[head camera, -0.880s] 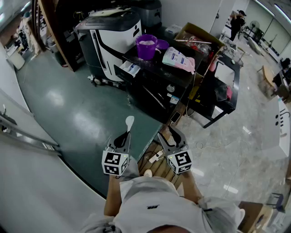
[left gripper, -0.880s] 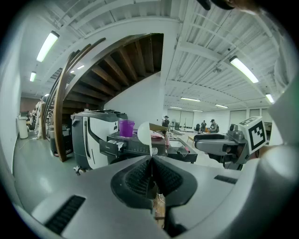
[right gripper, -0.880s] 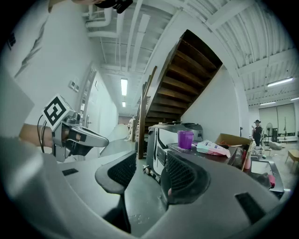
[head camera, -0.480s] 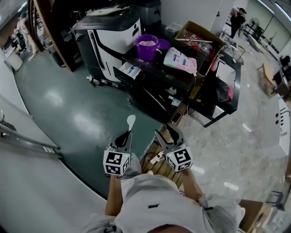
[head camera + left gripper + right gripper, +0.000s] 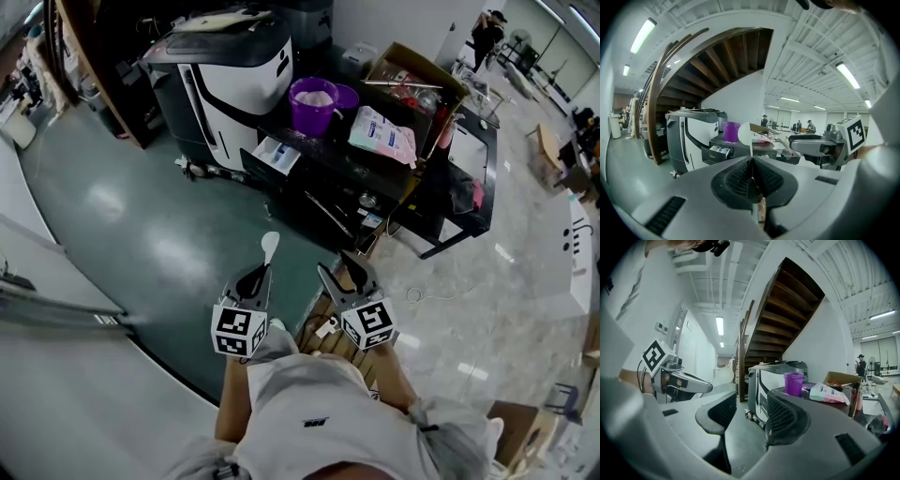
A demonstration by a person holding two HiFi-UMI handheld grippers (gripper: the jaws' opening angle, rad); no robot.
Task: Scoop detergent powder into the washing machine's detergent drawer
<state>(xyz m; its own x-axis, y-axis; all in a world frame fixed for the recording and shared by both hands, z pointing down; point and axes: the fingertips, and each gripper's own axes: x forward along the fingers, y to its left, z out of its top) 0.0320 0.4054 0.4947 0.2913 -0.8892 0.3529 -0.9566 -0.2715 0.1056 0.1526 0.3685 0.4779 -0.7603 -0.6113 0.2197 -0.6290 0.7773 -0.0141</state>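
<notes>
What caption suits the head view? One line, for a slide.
Left gripper holds white spoon, right gripper open, before the washing machine with detergent drawer open.

Spoon (image 5: 269, 246), held in left claw (image 5: 257, 278), looked white matt plastic. Right claw's (image 5: 747, 416) pads (image 5: 787, 420) were black, ribbed, matt. Floor (image 5: 141, 225) ahead was glossy, smooth green. Washer (image 5: 234, 75) shell was glossy plastic; box (image 5: 409, 63), plain cardboard.

Tally of things in view
Two grippers, left gripper (image 5: 255, 279) and right gripper (image 5: 342, 277); one white scoop (image 5: 269, 246); one purple bucket (image 5: 312, 101); one detergent bag (image 5: 382, 134); one washing machine (image 5: 225, 61); one detergent drawer (image 5: 275, 156).
</notes>
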